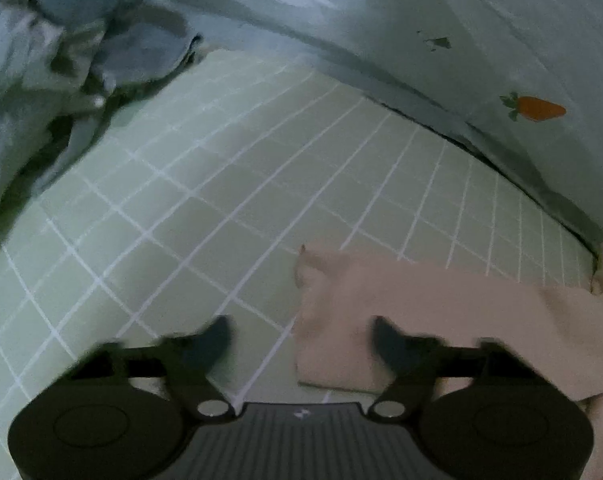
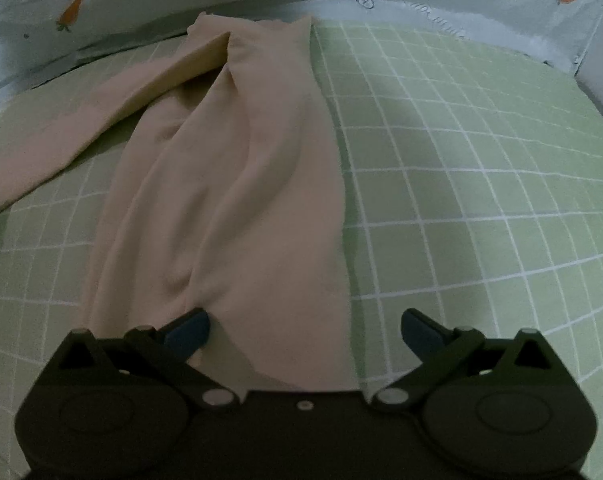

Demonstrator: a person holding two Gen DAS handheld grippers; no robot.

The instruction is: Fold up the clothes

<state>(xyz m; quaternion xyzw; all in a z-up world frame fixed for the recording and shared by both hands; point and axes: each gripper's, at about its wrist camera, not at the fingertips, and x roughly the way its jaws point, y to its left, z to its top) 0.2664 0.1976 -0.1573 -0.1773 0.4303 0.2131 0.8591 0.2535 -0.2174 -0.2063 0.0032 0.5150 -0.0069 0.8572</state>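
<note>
A beige garment (image 2: pixel 237 184) lies lengthwise on a bed covered by a green sheet with a white grid (image 2: pixel 481 184); in the right wrist view it runs from the near edge of the sheet, under the hand-held gripper, up to the far edge where the sheet meets a pale blue cloth printed with orange carrots (image 2: pixel 68 14); a narrower beige part (image 2: pixel 61 136) branches off toward the left edge of the sheet, lying flat; long soft wrinkles run down the middle of the main part.

The right hand-held gripper (image 2: pixel 305 326) stands wide open over the near end of the garment, holding nothing; its left fingertip (image 2: pixel 189 330) sits at or just above the fabric, and its right fingertip (image 2: pixel 419 330) is over bare sheet just beside the garment's right edge.

The left hand-held gripper (image 1: pixel 301 338) is also wide open and empty; its right fingertip (image 1: pixel 389 340) is over the end of the narrow beige part (image 1: pixel 421 320), its left fingertip (image 1: pixel 213 340) over bare sheet (image 1: pixel 221 184); whether it touches the fabric cannot be told, as the view is blurred.

A crumpled blue-grey cloth (image 1: pixel 61 80) is heaped at the far left corner of the sheet; the carrot-printed cloth (image 1: pixel 501 60) borders the far edge.
</note>
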